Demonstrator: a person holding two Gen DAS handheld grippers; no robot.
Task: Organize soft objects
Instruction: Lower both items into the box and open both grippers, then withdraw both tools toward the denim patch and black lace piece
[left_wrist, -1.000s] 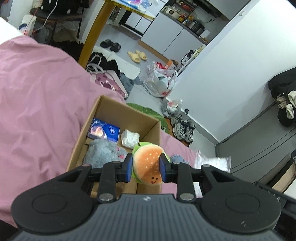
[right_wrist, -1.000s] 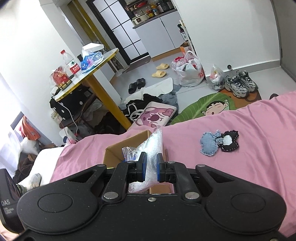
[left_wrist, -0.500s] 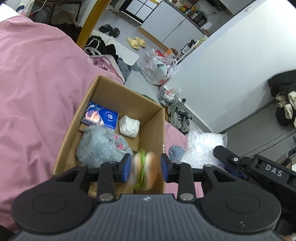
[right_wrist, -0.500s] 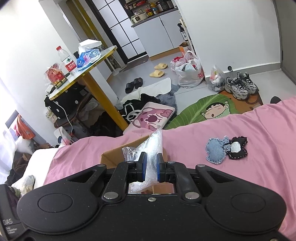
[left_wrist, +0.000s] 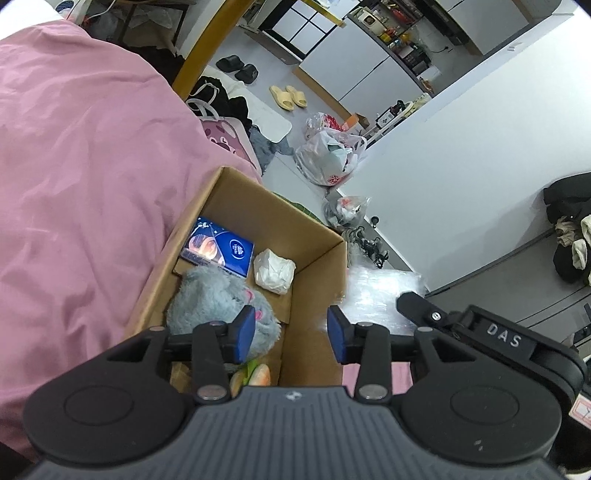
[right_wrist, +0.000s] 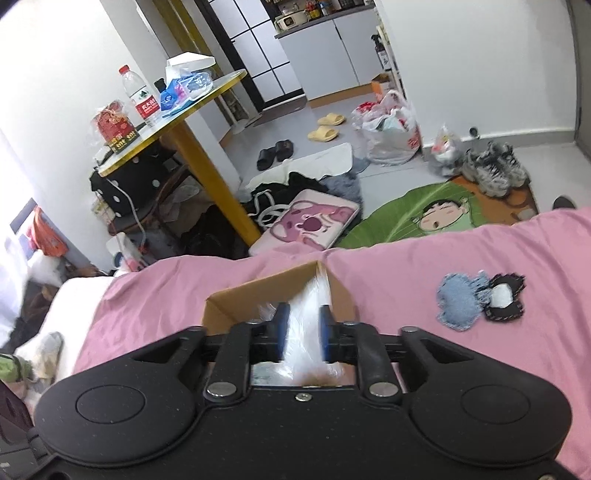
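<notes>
A cardboard box (left_wrist: 317, 273) stands on the pink bed. My left gripper (left_wrist: 291, 328) is open and empty above its near end. The plush burger (left_wrist: 255, 374) lies in the box just under my left fingers, beside a grey fluffy toy (left_wrist: 218, 295). A blue packet (left_wrist: 218, 247) and a white wad (left_wrist: 275, 269) lie further in. My right gripper (right_wrist: 300, 330) has opened its jaws above the box (right_wrist: 236, 299). The clear plastic bag (right_wrist: 304, 325) is a white blur between them, slipping down. It also shows in the left wrist view (left_wrist: 376, 291).
Blue and black fabric patches (right_wrist: 480, 299) lie on the pink bedsheet (right_wrist: 461, 266) to the right. Beyond the bed edge are a yellow-legged table (right_wrist: 207, 147), bags, slippers and shoes on the floor. My right gripper's body (left_wrist: 491, 339) is close beside my left one.
My left gripper opened and the plush burger dropped into the box. My right gripper moved over the box and its jaws parted, and the plastic bag is falling from them.
</notes>
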